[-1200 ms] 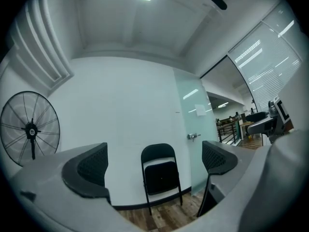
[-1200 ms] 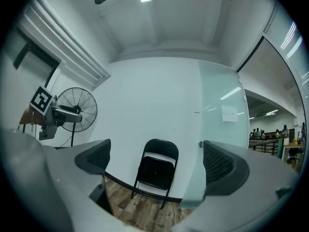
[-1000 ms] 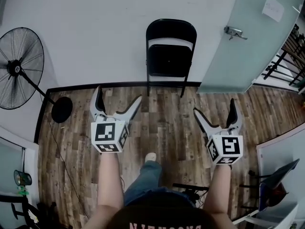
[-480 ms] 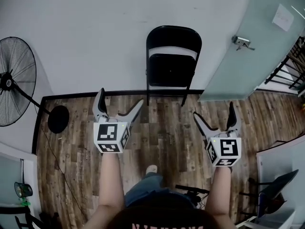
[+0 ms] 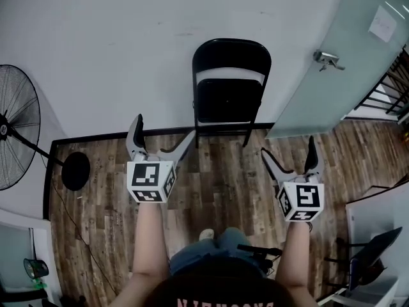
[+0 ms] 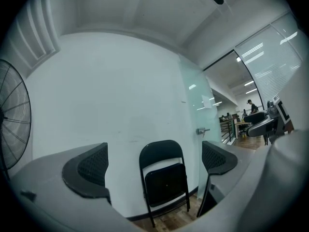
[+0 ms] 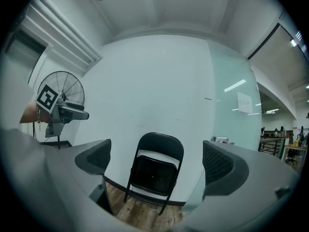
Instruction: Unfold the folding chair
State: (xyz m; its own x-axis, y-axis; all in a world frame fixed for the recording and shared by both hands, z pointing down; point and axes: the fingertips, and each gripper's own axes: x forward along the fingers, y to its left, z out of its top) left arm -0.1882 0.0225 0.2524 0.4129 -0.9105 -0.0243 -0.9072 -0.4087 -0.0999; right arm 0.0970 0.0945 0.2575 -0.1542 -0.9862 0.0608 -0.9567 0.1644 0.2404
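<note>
— Two grippers show in the head view. How do your fingers stand?

— Both pairs are spread wide and hold nothing. My left gripper (image 5: 163,130) is raised over the wood floor (image 5: 217,190), its fingers (image 5: 134,136) splayed in a V. My right gripper (image 5: 287,147) is level with it and well apart from it, its fingers likewise splayed. Each gripper view shows two dark, dimpled pads far apart, with only open air and the room between them.

— Where is the folding chair?

— The folding chair (image 5: 230,94) is black and stands folded, with the seat panel flipped up flat against the frame, below the curved backrest. Its feet rest on the floor at the dark baseboard (image 5: 128,135), and it stands against the white wall (image 5: 128,43). It is ahead of me, roughly midway between my two grippers and apart from both, so neither touches it. In both gripper views it is framed in the gap between the pads.

— What flanks it?

— To my left is a standing fan (image 5: 14,136) with a round black base (image 5: 75,170). To my right, just beside the chair, is a frosted glass door (image 5: 345,62) with a metal handle (image 5: 327,59) and a paper sheet (image 5: 384,23) stuck on it. One shoe (image 5: 204,234) shows on the floor near the bottom of the head view.
</note>
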